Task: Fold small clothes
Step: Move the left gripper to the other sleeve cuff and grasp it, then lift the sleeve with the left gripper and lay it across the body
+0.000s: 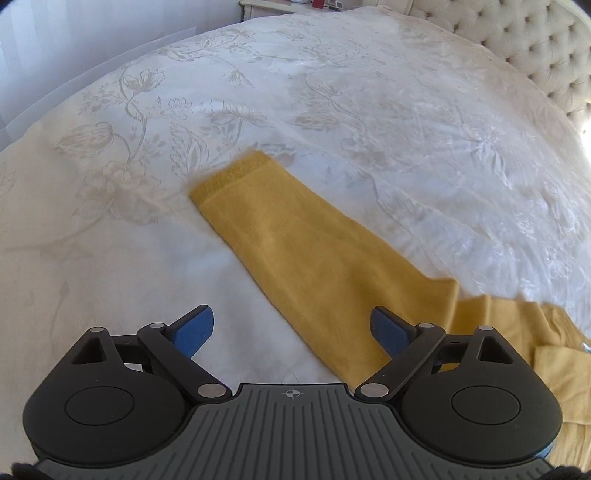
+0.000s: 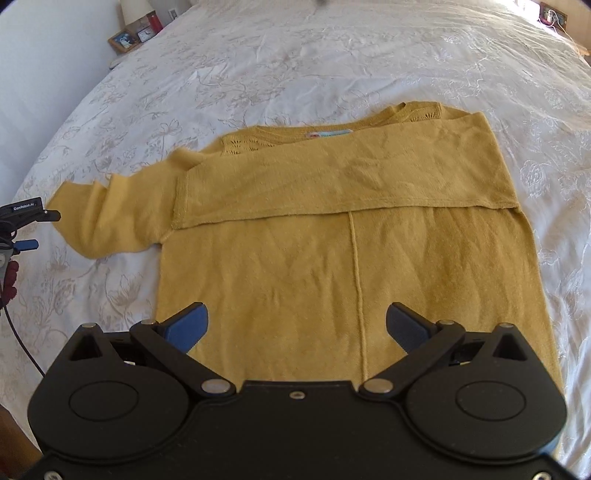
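Observation:
A mustard-yellow knit sweater (image 2: 314,266) lies flat on the bed, neck away from me. Its right sleeve (image 2: 351,173) is folded across the chest. Its left sleeve (image 2: 110,218) stretches out to the left. In the left wrist view that sleeve (image 1: 295,251) runs diagonally, cuff up-left, and passes between my fingers. My left gripper (image 1: 293,328) is open and empty just above the sleeve. It also shows at the left edge of the right wrist view (image 2: 22,229). My right gripper (image 2: 297,325) is open and empty over the sweater's lower body.
The white floral bedspread (image 2: 258,74) covers the whole bed. A tufted headboard (image 1: 535,48) stands at the back right in the left wrist view. A nightstand with a lamp and frames (image 2: 136,29) is at the back left. A cable (image 2: 18,339) hangs at the left.

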